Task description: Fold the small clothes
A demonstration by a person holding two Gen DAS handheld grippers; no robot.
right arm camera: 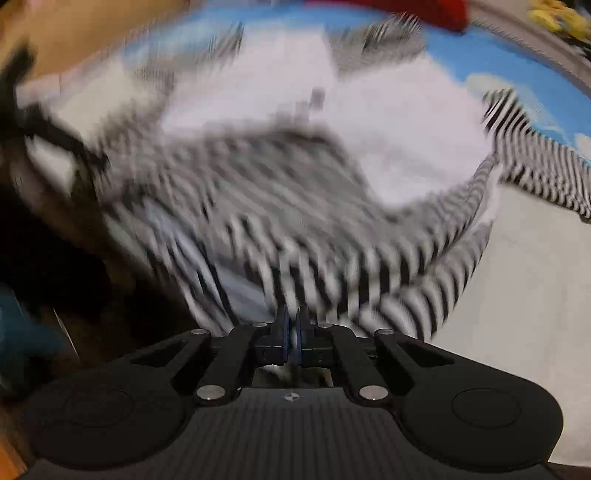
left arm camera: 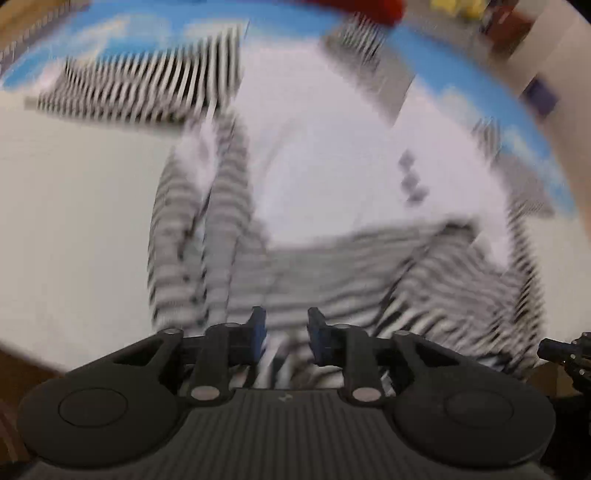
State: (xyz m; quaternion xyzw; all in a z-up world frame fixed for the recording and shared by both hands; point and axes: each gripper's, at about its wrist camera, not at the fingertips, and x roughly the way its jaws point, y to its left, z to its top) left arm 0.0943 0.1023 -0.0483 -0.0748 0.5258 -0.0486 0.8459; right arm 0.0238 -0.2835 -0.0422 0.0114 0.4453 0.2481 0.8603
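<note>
Both views are smearing with motion blur, so fine detail is not readable. A small striped garment (left arm camera: pixel 332 266), white across the body with black-and-white striped sleeves and hem, is lying spread over a pale desk (left arm camera: pixel 74 221), with its lower striped edge bunching up nearest the cameras. In the left wrist view the left gripper (left arm camera: pixel 286 332) is hanging over that striped edge with its jaws standing partly spread; striped cloth is showing in the gap between the blue fingertips (left arm camera: pixel 258 325), but whether the pads are pressing on it cannot be told through the blur. In the right wrist view the right gripper (right arm camera: pixel 293 325) is sitting at the striped hem of the same garment (right arm camera: pixel 295 221), its jaws pressed nearly together with only a thin sliver between them; cloth seems to be reaching into that sliver, though the blur is leaving this unsure. A second striped piece (left arm camera: pixel 155 88) is lying flat further back on the desk, apart from the garment, beside a blue patterned sheet (left arm camera: pixel 480 85). Something red (right arm camera: pixel 424 11) is resting at the far edge
</note>
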